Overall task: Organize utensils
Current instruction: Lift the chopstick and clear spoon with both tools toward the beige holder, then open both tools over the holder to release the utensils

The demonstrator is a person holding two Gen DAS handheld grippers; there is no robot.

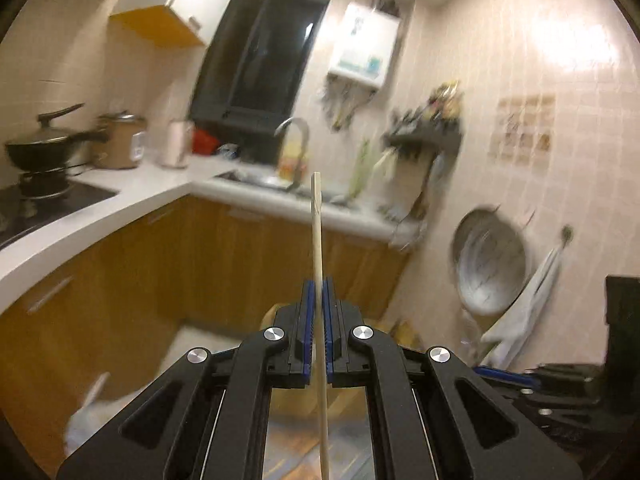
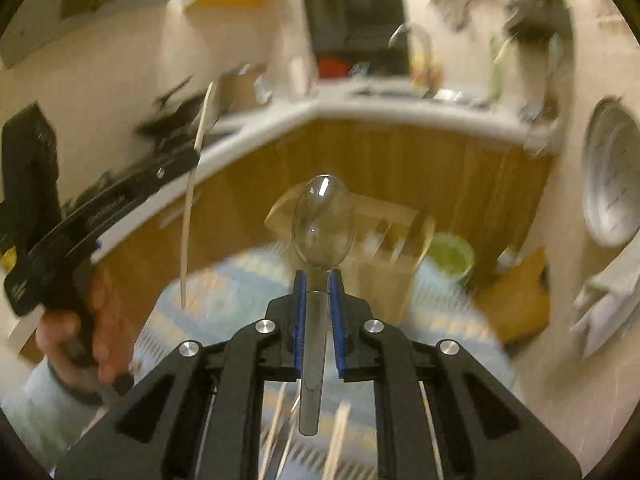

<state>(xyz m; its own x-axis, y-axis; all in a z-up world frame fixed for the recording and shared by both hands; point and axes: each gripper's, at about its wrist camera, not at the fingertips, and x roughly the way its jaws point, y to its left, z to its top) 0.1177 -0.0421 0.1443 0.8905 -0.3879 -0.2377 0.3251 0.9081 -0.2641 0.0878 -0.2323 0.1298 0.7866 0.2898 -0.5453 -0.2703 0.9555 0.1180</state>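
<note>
1. Chopstick (image 1: 318, 240): a single pale wooden stick, clamped about mid-length between the blue pads of the left gripper (image 1: 317, 292). The jaws are nearly shut on it. The grip sits mid-stick, so both ends project freely and the stick is judged unlikely to pivot.
2. Spoon (image 2: 323, 226): a metal spoon, bowl forward and raised, its neck held between the pads of the right gripper (image 2: 318, 280). The jaws stand narrow, closed on the handle, which runs back between the fingers. Holding at the neck keeps the heavy bowl close to the pads.
3. Both items are carried clear of any surface, each in its own gripper, which keeps the types separate for sorting.
4. A wooden rack (image 2: 384, 220) is visible beyond the spoon, blurred; it is judged a probable destination.
5. More pale sticks (image 2: 338, 436) lie below the right gripper, not yet sorted.
6. The person's hand (image 2: 76, 332) grips the left tool's handle.
7. Background: kitchen counter (image 1: 132, 196) and sink, well apart from both grippers.
</note>
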